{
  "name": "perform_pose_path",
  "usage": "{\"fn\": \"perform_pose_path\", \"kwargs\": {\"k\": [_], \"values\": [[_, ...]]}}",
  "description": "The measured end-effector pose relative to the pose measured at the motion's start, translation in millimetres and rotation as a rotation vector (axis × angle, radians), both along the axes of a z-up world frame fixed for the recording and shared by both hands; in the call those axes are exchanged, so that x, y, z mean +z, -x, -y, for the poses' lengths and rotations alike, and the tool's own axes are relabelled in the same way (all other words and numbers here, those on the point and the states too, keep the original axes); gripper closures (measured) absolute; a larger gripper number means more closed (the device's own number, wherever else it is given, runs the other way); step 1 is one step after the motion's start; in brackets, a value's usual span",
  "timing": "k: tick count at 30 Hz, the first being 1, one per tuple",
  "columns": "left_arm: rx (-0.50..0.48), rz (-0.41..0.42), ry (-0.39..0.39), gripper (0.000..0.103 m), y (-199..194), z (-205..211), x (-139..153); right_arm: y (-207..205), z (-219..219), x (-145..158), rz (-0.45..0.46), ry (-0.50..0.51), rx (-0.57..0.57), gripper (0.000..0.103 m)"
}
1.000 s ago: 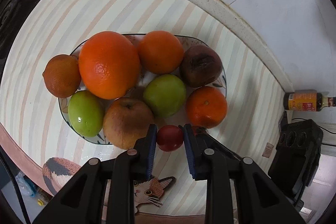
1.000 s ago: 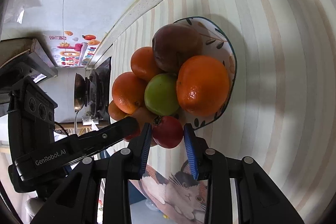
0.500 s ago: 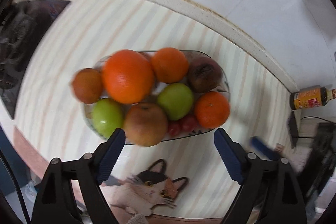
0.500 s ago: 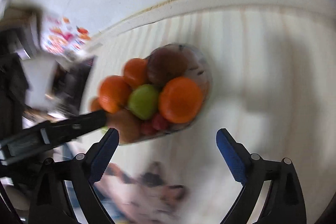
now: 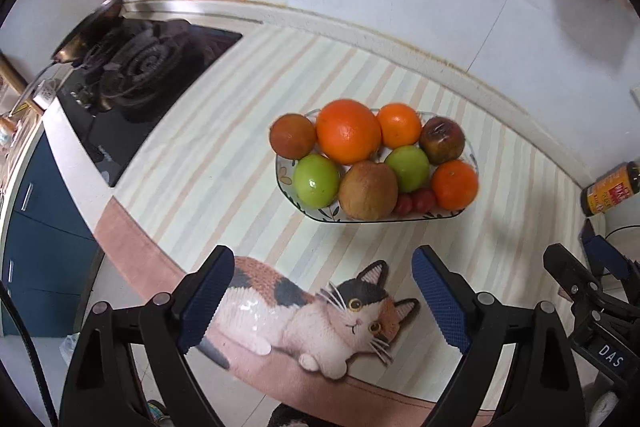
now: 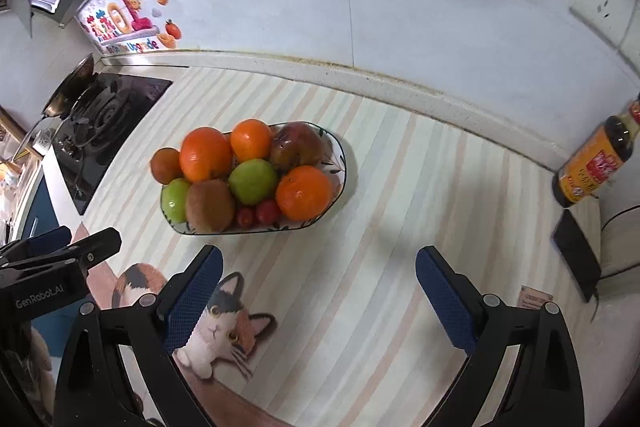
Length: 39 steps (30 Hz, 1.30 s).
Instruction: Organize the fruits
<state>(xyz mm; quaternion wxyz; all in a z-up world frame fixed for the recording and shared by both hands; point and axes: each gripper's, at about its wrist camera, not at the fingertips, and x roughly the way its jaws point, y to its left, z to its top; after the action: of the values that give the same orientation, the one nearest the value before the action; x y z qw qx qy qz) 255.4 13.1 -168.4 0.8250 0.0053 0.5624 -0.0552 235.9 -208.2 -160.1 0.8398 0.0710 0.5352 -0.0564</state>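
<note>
A patterned oval plate on the striped mat holds oranges, green apples, a brown pear, a dark fruit and two small red tomatoes at its near rim. My left gripper is open and empty, held back from the plate above the cat picture. My right gripper is open and empty, also back from the plate.
A gas stove lies at the left of the counter. A sauce bottle stands at the right by the wall. A cat picture marks the mat's near edge. A dark device lies at the right.
Both grippers opened and let go of the small red tomatoes, which now lie on the plate's near rim. Both grippers have pulled back and up from the plate.
</note>
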Motion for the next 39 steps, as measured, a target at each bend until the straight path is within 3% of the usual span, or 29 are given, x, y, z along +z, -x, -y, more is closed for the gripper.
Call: {"fn": "perform_pose_path", "kwargs": {"k": [7, 22, 29, 39], "values": [[0.033, 0.109, 0.006, 0.012, 50, -10, 52, 38, -10, 55, 0.077, 0.041, 0.033, 0.004], [-0.01, 0.271, 0.033, 0.012, 151, -16, 140, 147, -41, 170, 0.237, 0.063, 0.096, 0.004], [0.006, 0.299, 0.054, 0.012, 179, -25, 153, 183, -43, 201, 0.275, 0.075, 0.083, 0.004], [0.012, 0.342, 0.052, 0.012, 203, -29, 167, 205, -43, 212, 0.283, 0.083, 0.081, 0.004]]}}
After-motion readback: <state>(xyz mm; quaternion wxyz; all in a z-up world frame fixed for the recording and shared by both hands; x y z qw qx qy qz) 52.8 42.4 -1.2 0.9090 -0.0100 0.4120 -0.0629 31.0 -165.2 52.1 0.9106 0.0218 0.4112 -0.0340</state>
